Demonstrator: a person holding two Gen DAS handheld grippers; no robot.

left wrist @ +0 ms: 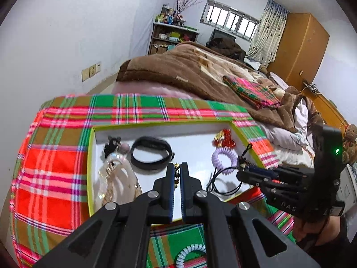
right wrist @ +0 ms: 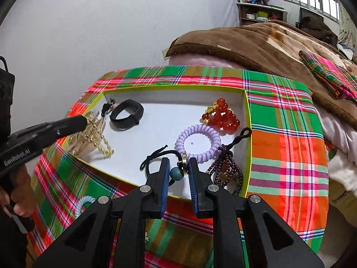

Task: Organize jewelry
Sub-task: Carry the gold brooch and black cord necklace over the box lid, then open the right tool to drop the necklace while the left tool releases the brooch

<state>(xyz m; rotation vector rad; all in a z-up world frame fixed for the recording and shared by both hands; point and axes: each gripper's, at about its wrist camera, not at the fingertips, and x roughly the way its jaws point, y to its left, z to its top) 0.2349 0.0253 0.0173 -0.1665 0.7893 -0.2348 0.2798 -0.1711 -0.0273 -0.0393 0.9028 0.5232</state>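
A shallow white box (left wrist: 191,147) (right wrist: 165,116) with a yellow-green rim lies on a plaid cloth. It holds a black band (left wrist: 150,155) (right wrist: 126,114), a lilac coil tie (left wrist: 224,158) (right wrist: 197,141), red beads (left wrist: 224,139) (right wrist: 222,117), dark purple beads (right wrist: 225,169) and a clear hair claw (left wrist: 116,178). My left gripper (left wrist: 177,167) is shut on a gold chain (left wrist: 177,175) (right wrist: 101,144) above the box's left part. My right gripper (right wrist: 177,163) is open over the box's near edge, around a black cord with a teal bead (right wrist: 175,174) and gold clasp.
A white coil tie (left wrist: 190,256) (right wrist: 83,203) lies on the plaid cloth (left wrist: 55,167) (right wrist: 287,151) in front of the box. A bed with a brown blanket (left wrist: 189,71) (right wrist: 256,44) and a folded plaid cloth (left wrist: 252,91) lies behind. A white wall is on the left.
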